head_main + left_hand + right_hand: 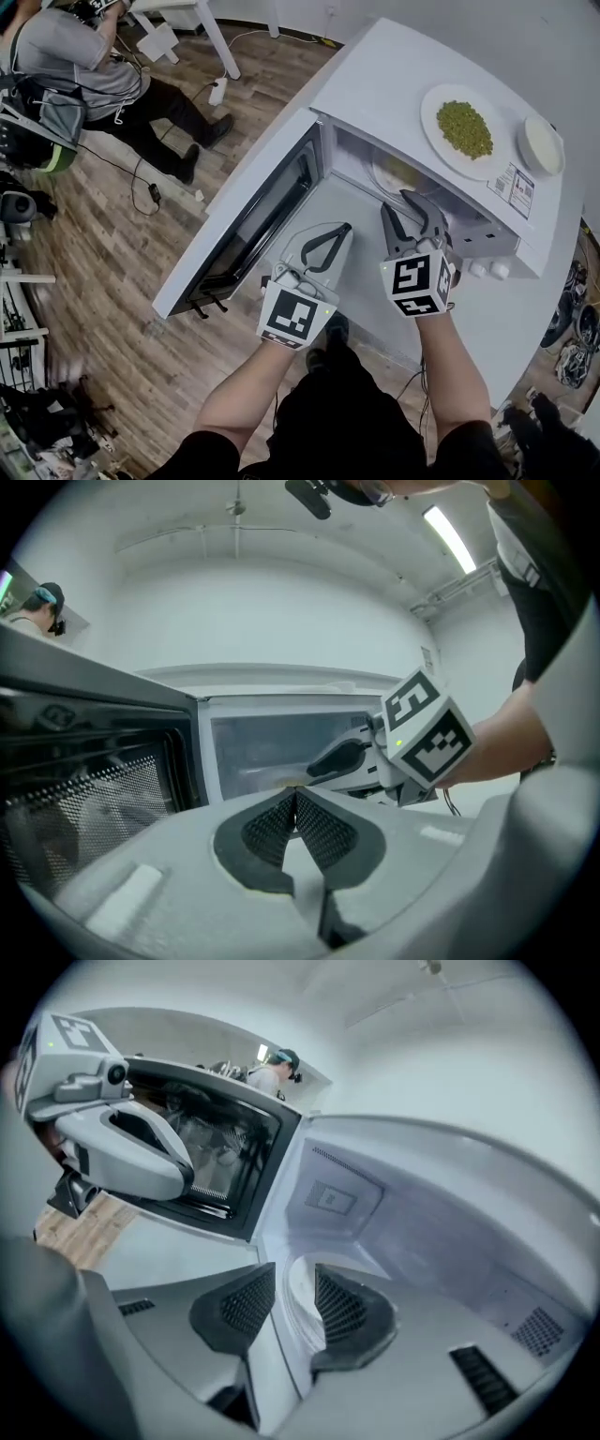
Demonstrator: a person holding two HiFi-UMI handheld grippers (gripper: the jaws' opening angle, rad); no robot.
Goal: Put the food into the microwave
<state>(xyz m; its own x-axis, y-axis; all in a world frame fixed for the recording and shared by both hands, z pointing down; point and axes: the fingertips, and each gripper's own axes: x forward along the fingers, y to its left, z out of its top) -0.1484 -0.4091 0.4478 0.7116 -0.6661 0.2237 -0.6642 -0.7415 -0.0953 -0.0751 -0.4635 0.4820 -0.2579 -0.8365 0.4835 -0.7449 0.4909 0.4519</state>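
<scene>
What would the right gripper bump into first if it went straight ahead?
Probably the round pale plate inside the open white microwave, just past the right gripper's open jaws; depth is unclear.

Pale grey moulded shells on both the left tongs [345,228] and the right tongs [401,204], with black pads [246,1305] textured in a fine grid. At the 6 o'clock end of each, a white cube [298,316] printed with black square markers and bearing one small green light [401,744]. Black short sleeves [192,455] at 6 o'clock in the head view, and between them a black garment [347,412].
</scene>
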